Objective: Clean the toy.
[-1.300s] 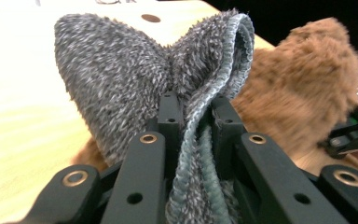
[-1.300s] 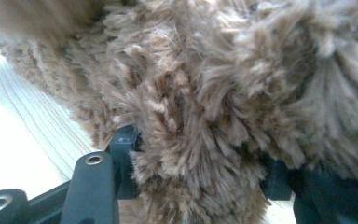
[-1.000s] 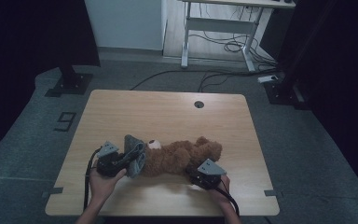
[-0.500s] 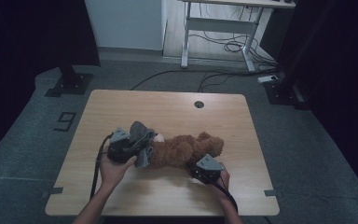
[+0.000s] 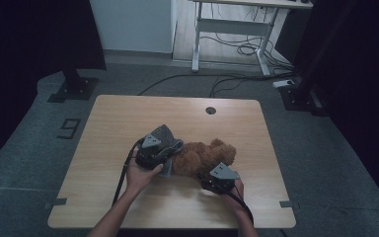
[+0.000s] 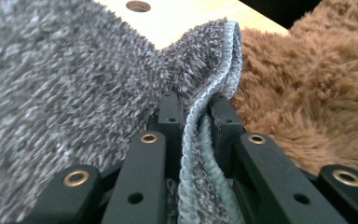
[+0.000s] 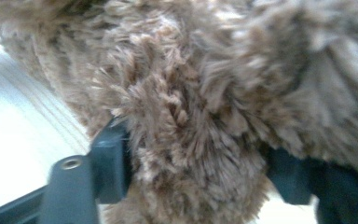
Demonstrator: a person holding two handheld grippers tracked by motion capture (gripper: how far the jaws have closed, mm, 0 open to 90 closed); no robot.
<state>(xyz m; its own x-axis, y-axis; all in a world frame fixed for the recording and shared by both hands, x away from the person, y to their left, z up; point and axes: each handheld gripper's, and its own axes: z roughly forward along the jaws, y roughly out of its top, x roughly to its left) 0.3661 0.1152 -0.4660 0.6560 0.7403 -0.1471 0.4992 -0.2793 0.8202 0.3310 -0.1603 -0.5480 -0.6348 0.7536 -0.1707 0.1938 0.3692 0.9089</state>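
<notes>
A: Entry. State of your left jaws?

B: My left gripper (image 5: pixel 164 157) is clamped on the hemmed edge of the grey cloth (image 6: pixel 51 84). In the left gripper view the folded hem runs up between my two jaws, pinched tight. The cloth bunches over the gripper and drapes against the bear (image 5: pixel 205 157).

A: And the right?

B: My right gripper (image 7: pixel 191 172) sits at the near side of the bear. Its jaws have just been opening; a lump of brown fur lies between them. In the right gripper view the fur fills the gap from one jaw to the other, but I cannot tell whether the pads press it.

A: Where does the bear lie?

B: On its side on the table (image 5: pixel 128 113), near the middle of the front half, between my two hands. The cloth touches its left end; my right gripper is at its near right.

A: Table hole?

B: The round hole (image 5: pixel 210 110) is at the far edge, well apart from the bear.
</notes>
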